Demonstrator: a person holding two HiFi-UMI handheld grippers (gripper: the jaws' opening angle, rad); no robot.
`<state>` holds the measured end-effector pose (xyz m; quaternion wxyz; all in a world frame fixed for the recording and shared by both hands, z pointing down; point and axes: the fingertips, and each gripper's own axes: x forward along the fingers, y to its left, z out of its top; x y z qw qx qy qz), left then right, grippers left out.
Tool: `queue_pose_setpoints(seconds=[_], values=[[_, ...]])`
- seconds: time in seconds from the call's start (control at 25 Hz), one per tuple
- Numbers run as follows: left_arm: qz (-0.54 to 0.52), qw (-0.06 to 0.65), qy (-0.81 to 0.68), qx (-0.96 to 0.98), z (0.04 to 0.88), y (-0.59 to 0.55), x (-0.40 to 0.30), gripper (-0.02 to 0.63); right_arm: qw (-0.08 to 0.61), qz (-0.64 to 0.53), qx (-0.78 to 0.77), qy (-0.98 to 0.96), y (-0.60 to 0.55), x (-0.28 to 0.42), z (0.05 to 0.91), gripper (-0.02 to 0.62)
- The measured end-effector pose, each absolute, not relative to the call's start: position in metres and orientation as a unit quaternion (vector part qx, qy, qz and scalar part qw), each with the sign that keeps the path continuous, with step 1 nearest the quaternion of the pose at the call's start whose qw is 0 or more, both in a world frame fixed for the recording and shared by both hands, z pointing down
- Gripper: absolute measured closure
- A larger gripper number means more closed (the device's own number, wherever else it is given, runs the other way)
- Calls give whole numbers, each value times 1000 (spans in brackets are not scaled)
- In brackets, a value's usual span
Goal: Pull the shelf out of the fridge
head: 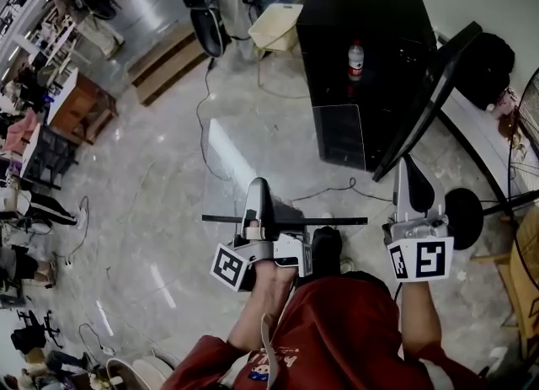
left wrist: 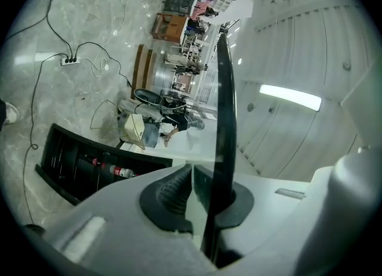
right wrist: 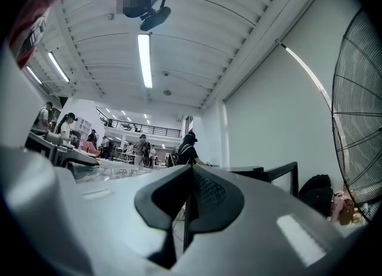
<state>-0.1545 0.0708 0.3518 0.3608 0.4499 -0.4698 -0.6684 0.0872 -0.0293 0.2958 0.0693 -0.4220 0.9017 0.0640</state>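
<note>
In the head view the black fridge (head: 362, 18) stands on the pale floor (head: 152, 195) with its door (head: 425, 102) swung open, and a bottle (head: 356, 60) stands inside it. The shelf (head: 328, 221), a clear glass pane with a dark front edge, is out of the fridge and in front of its open side, held up above the floor. The left tool (head: 258, 190) is clamped on that dark edge, while the right tool (head: 413, 173) hangs nearer the fridge door, apart from the shelf. In the left gripper view the left tool (left wrist: 194, 180) has its pads pressed on the shelf (left wrist: 225, 108), whose dark edge runs up the frame from between them; the fridge (left wrist: 77, 164) lies beyond, at lower left, with the bottle (left wrist: 116, 170) inside. In the right gripper view the right tool (right wrist: 191, 194) has its pads closed together with nothing between them, and a wire fan (right wrist: 361, 120) stands at the right edge.
</note>
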Motion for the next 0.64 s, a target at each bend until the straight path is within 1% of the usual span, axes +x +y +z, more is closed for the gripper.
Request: queue_pose_setpoints(seconds=[0.64], values=[[-668, 358, -463, 460, 342, 68, -156, 588, 69, 67, -423, 901, -26, 88, 291, 597]])
